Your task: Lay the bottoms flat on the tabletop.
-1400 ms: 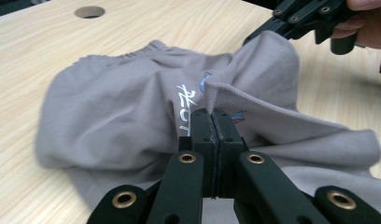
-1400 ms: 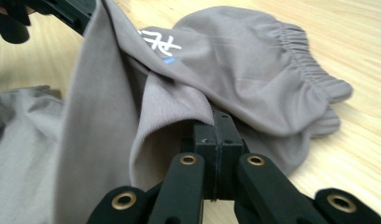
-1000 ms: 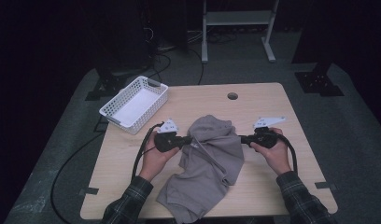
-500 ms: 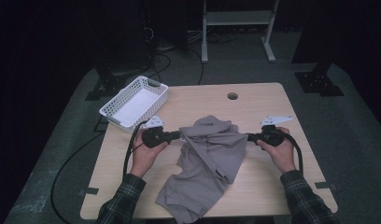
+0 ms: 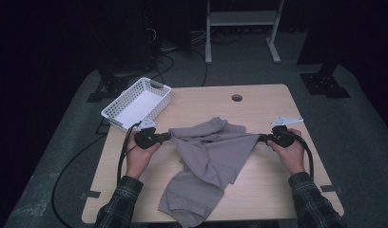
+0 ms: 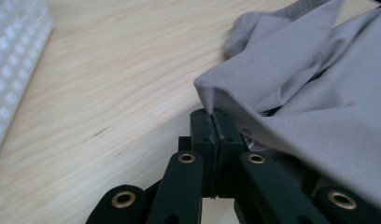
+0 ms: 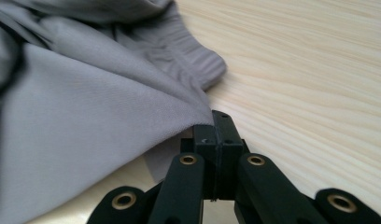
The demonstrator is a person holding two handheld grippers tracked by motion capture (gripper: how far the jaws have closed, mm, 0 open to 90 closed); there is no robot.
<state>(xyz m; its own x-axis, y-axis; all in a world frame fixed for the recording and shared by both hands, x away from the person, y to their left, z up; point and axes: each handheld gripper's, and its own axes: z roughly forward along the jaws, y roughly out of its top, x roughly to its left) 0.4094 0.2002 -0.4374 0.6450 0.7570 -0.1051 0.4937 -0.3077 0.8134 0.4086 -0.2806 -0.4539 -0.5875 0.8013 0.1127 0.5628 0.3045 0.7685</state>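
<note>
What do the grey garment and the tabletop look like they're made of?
Grey garment: seemingly a soft matte knit; fine weave, ribbed edge, limp folds where both grippers pinch it. Tabletop: pale wood or wood-look laminate, smooth, with long grain lines; which one is unclear.

White basket [image 5: 137, 102] on wooden table [image 5: 258, 102]

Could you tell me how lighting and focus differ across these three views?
High view: dim, dark surroundings, only the table lit. Left gripper view: bright, the basket blurred at the edge. Right gripper view: bright, the grey garment soft up close, the wood grain sharp.
</note>
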